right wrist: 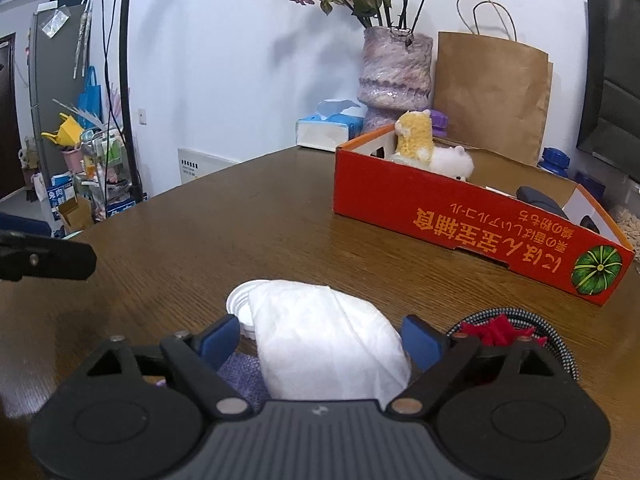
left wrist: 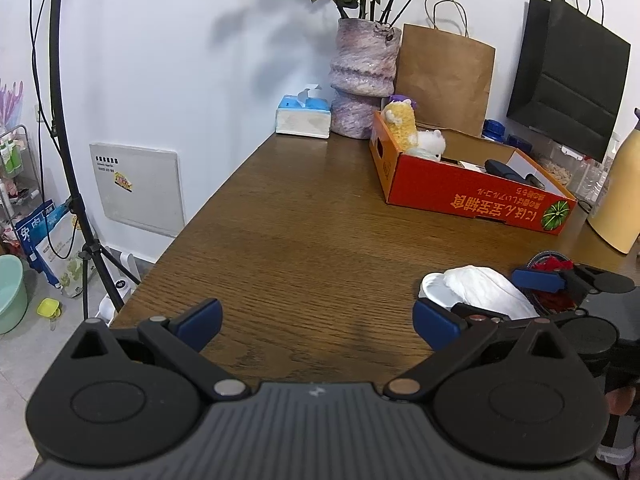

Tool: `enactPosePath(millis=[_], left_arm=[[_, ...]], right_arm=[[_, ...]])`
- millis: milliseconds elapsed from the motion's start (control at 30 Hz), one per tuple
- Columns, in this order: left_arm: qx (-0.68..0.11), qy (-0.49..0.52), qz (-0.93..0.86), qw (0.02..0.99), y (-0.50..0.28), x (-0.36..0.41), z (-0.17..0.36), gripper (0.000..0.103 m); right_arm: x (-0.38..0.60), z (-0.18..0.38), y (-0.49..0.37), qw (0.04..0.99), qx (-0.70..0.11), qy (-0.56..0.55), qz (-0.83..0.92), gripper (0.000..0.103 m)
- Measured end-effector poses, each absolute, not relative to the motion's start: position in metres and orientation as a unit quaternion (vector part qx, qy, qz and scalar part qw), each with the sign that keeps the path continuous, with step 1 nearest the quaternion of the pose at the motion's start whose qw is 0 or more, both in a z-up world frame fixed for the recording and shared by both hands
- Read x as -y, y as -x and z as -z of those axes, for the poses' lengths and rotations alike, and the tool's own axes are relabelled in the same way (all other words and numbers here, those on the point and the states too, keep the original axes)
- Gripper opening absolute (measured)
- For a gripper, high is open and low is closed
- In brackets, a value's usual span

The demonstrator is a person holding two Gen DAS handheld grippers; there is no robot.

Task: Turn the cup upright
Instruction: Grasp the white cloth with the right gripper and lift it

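Observation:
A white paper cup [right wrist: 320, 332] lies on its side on the wooden table [right wrist: 248, 224], its base pointing away and to the left. My right gripper [right wrist: 320, 342] straddles the cup, blue fingers [right wrist: 422, 344] pressed against both flanks, so it is shut on it. The left wrist view shows the same cup [left wrist: 480, 288] at the right, with the right gripper's far finger [left wrist: 536, 280] behind it. My left gripper [left wrist: 318, 326] hovers open over bare table to the cup's left, holding nothing.
A red cardboard box [right wrist: 460, 228] with plush toys stands behind the cup. Behind the box are a vase of dried roses [right wrist: 394, 76], a tissue box [right wrist: 328, 130] and paper bags. A braided basket with red cloth [right wrist: 500, 328] sits right of the cup. Purple cloth [right wrist: 240, 372] lies under the gripper.

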State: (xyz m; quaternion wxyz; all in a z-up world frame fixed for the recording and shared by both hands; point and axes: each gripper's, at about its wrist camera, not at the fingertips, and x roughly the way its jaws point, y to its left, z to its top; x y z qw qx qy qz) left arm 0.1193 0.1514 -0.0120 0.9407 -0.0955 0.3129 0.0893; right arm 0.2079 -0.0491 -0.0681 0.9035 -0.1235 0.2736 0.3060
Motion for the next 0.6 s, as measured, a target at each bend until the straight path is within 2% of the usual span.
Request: enactPosePath(millis=[233,300,400,467,600], left_arm=[[-0.318,0.094,-0.091,0.939,-0.1199,-0.1490,0.0138,0.103],[-0.320,0.094,-0.092,0.938,-0.1205,-0.1480,0.0140,0.103],[-0.321,0.093,-0.092,0.938,-0.1209,-0.1464,0.0140,0.103],[-0.322,0.092,-0.093,0.938,-0.1209,-0.1450,0.0141,0.103],[-0.323,0.090,-0.095,0.937,-0.1208,-0.1433,0.0140,0.103]], right_arm=[[0.0476,0.0696,-0.2117,0.897,-0.283,0.126,-0.316,0.087],[0.0451,0.0716,-0.2117,0.896,-0.283,0.136,-0.313,0.083],[0.0477,0.0705,-0.2102,0.898,-0.280,0.137,-0.310,0.066],[0.0512,0.0692,-0.2106,0.898,-0.281,0.130,-0.313,0.049],[0.0544,0.0674,-0.2068,0.898,-0.274,0.129,-0.318,0.036]])
